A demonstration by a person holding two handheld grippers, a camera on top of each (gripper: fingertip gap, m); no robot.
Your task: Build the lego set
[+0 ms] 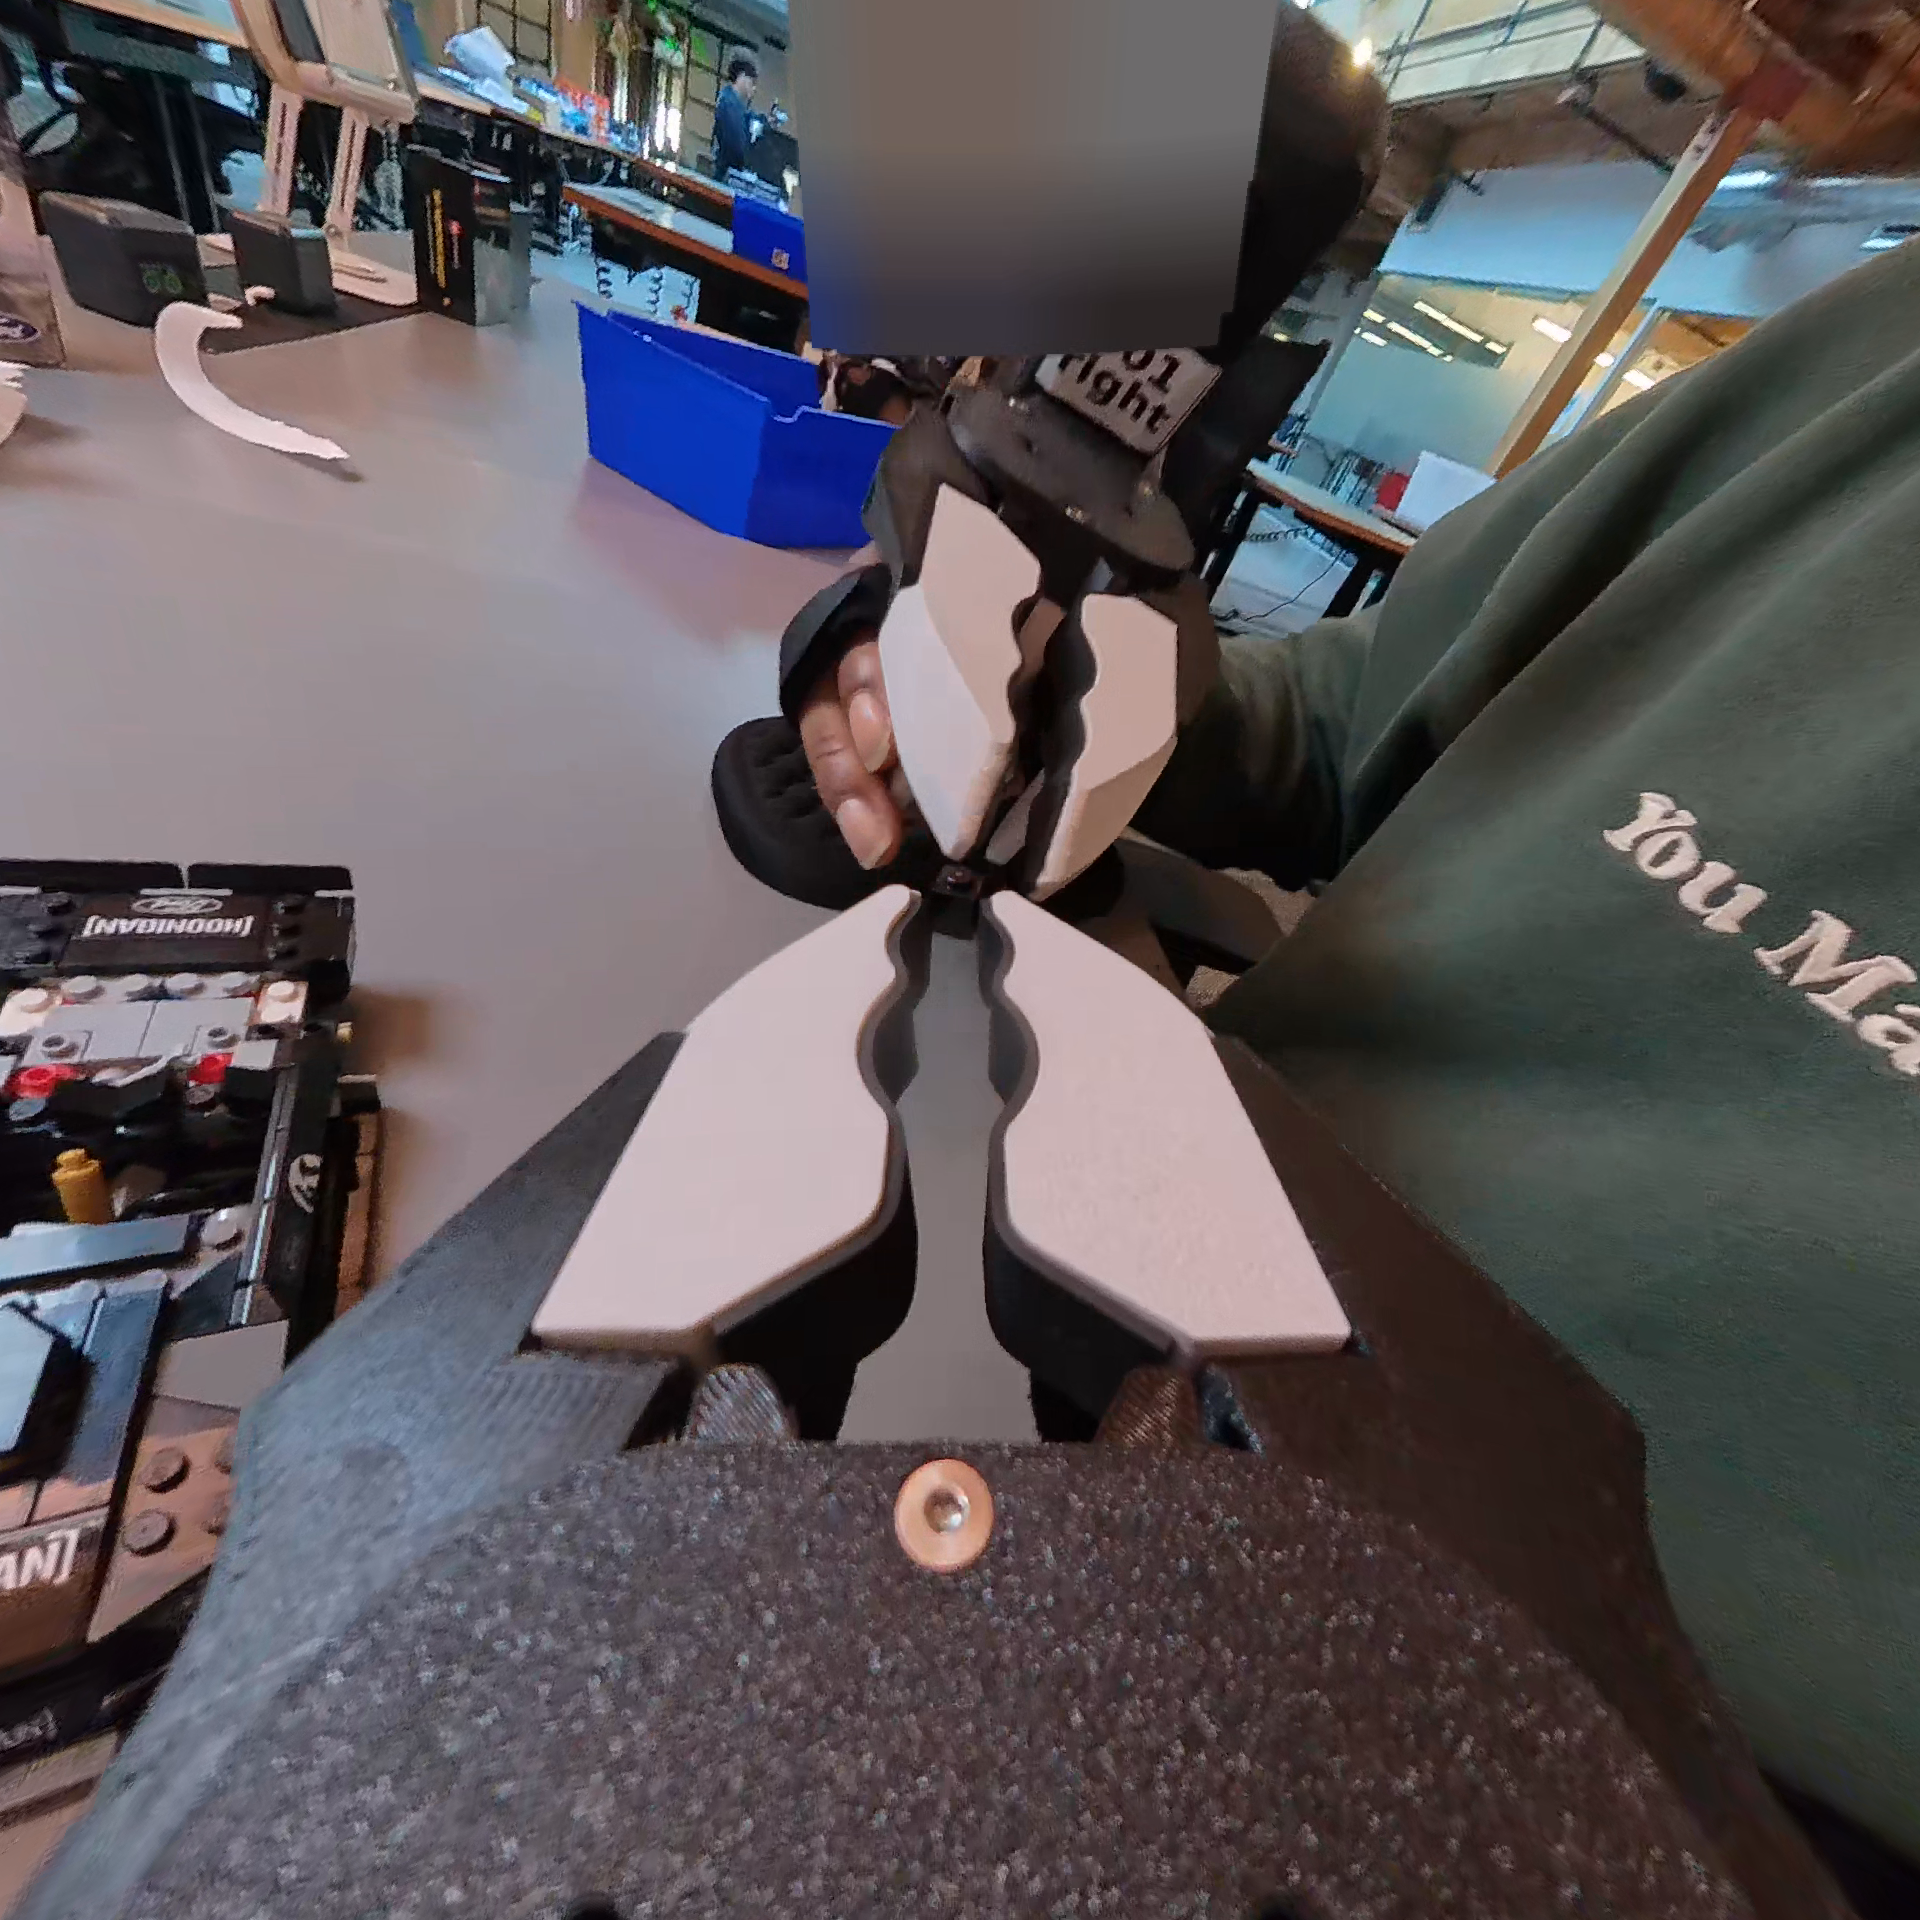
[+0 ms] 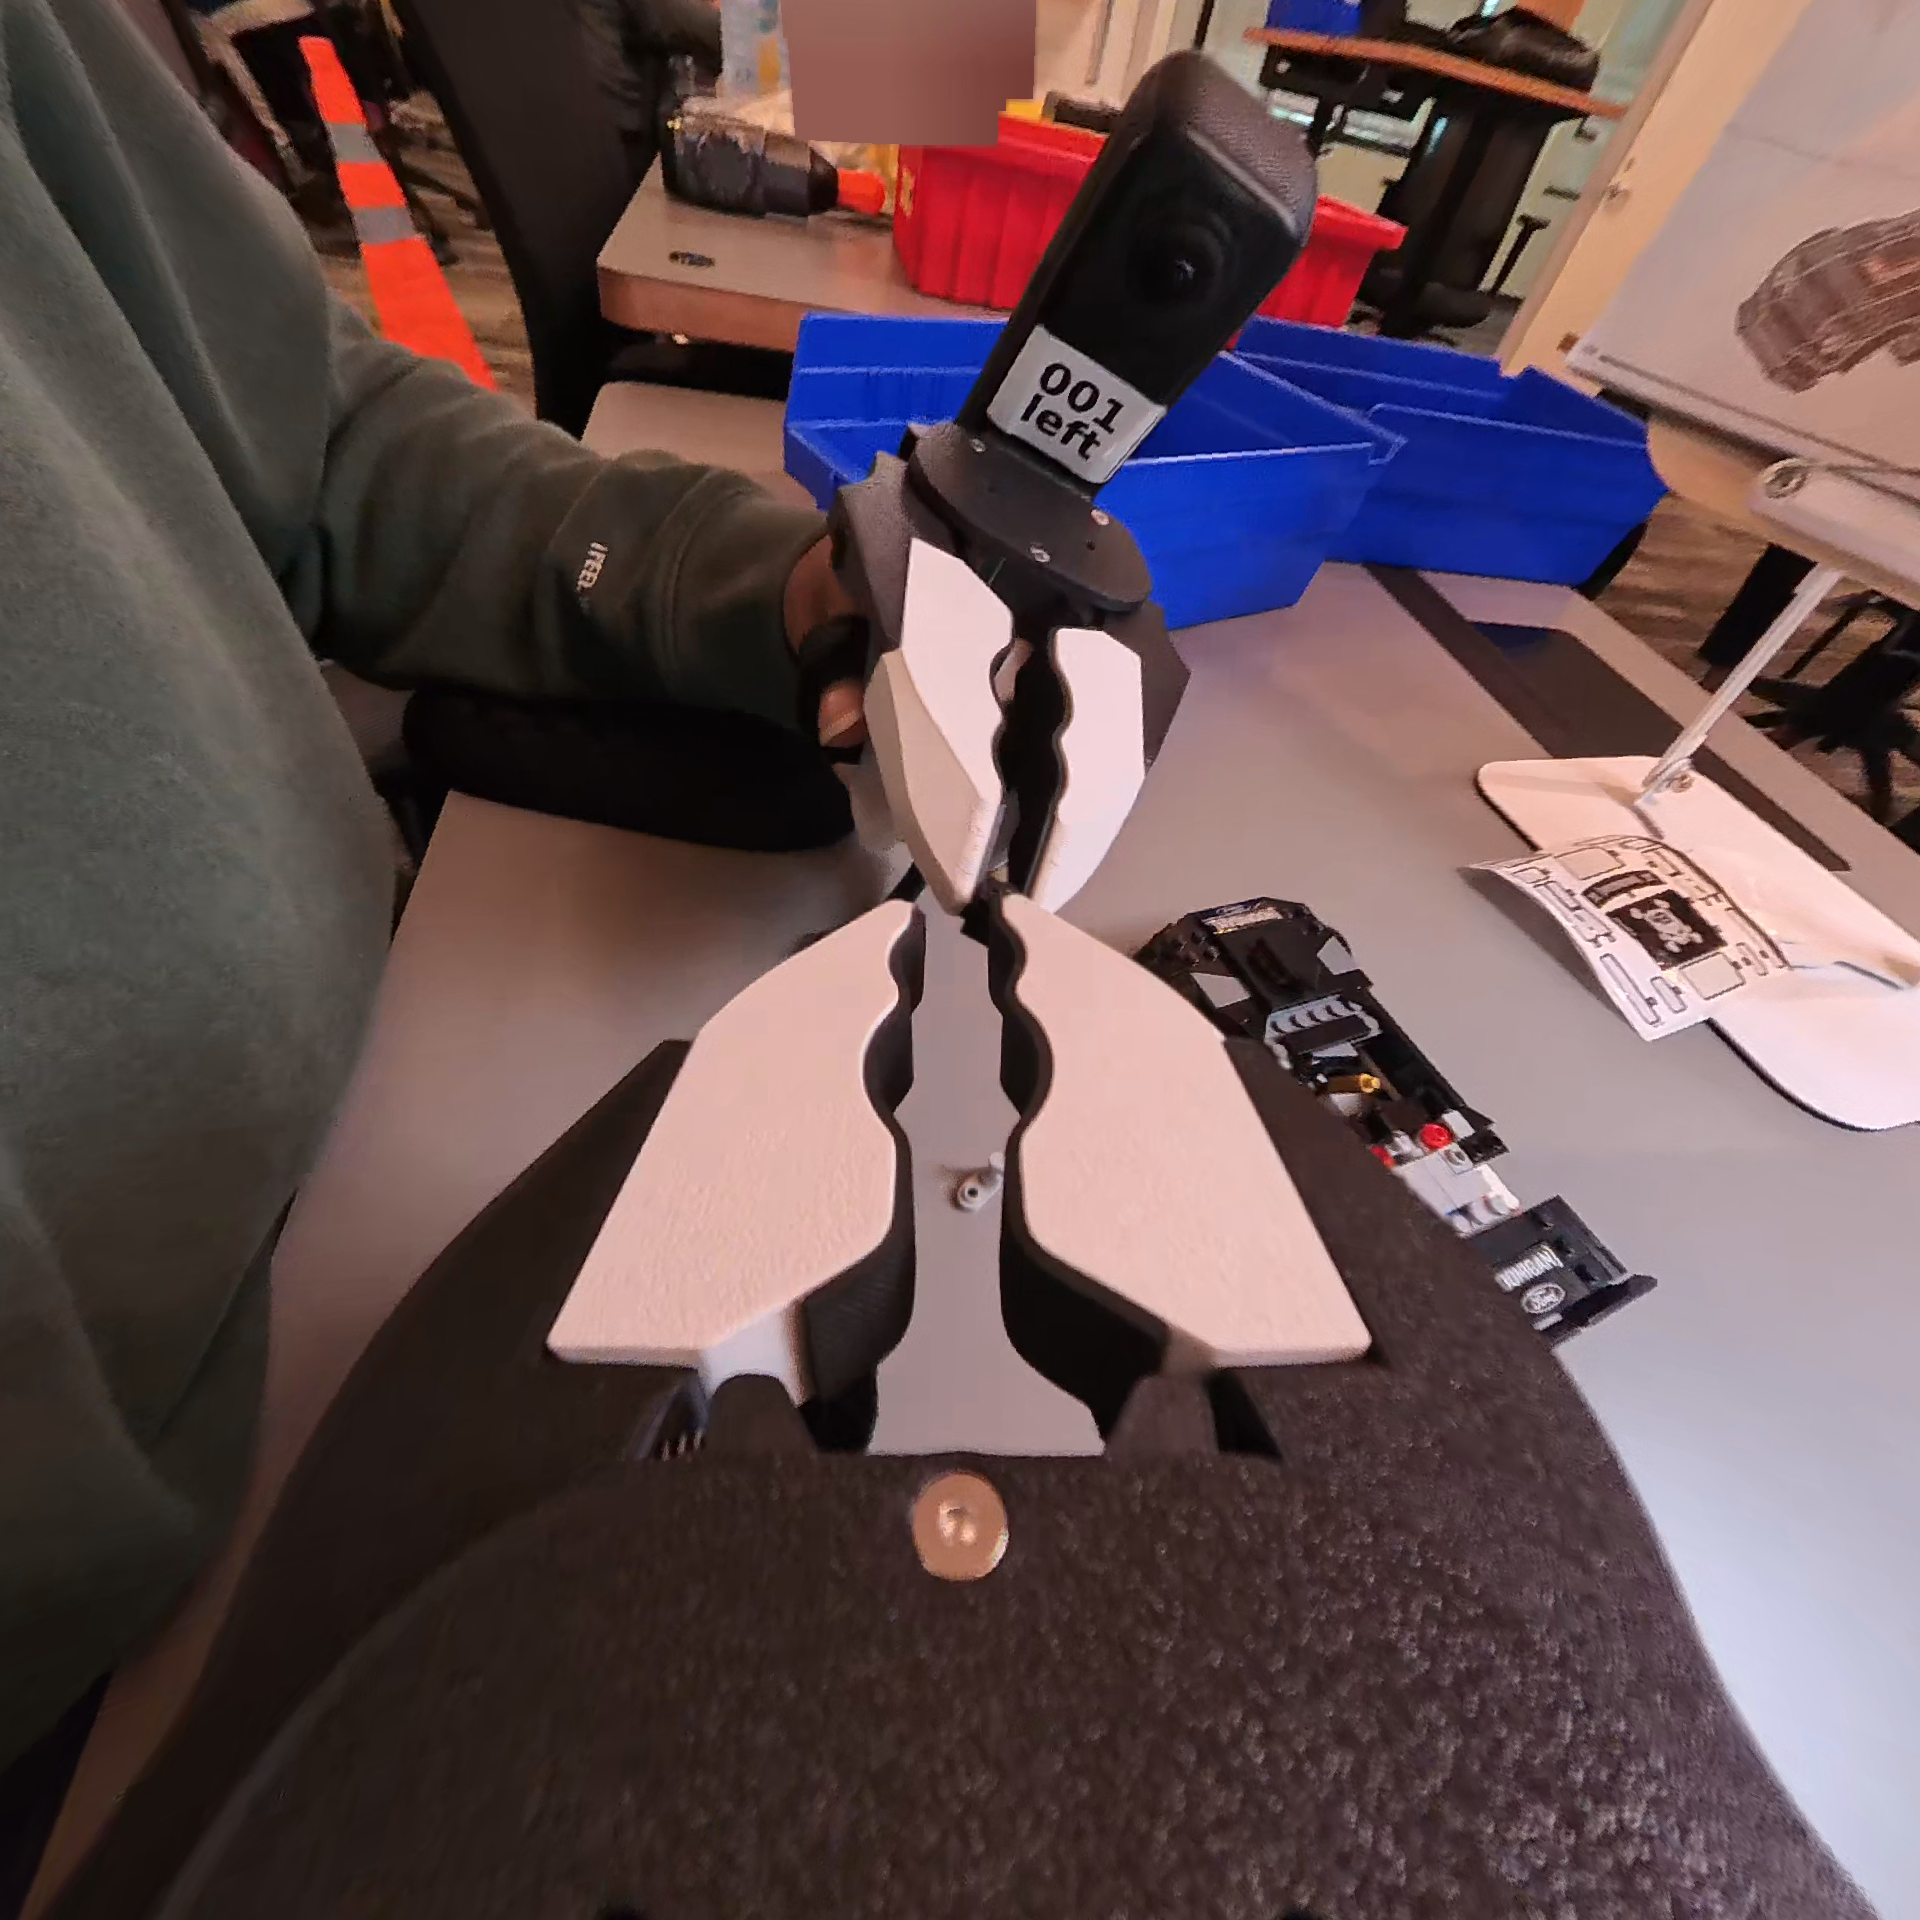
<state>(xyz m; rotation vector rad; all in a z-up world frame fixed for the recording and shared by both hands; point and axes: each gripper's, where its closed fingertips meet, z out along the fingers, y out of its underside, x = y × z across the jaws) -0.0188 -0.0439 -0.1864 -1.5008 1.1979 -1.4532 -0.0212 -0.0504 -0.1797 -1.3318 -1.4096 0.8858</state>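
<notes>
My left gripper (image 1: 951, 902) and my right gripper (image 1: 1003, 868) meet tip to tip in the air above the grey table (image 1: 468, 675). Both are nearly shut, pinching a tiny black Lego piece (image 1: 956, 883) between their tips. The piece is mostly hidden. The right wrist view shows the same meeting: my right gripper (image 2: 961, 920) below, my left gripper (image 2: 997, 888) coming down from above. The partly built black Lego car (image 1: 156, 1091) lies on the table to the left, and also shows in the right wrist view (image 2: 1351, 1049). A small grey Lego piece (image 2: 971, 1184) lies on the table under my right gripper.
A sticker sheet (image 2: 1662, 935) lies on a white stand base (image 2: 1558, 790) at the right, beside the car. Blue bins (image 2: 1247, 488) stand at the table's far edge, and one shows in the left wrist view (image 1: 707, 436). The person's green sleeve (image 2: 520, 582) and body are close by. My left and right fingertips are right by each other. The partly built black Lego car (image 1: 156, 1091) is about 15 cm from both grippers' fingertips. Look for it in the right wrist view (image 2: 1385, 1131) too.
</notes>
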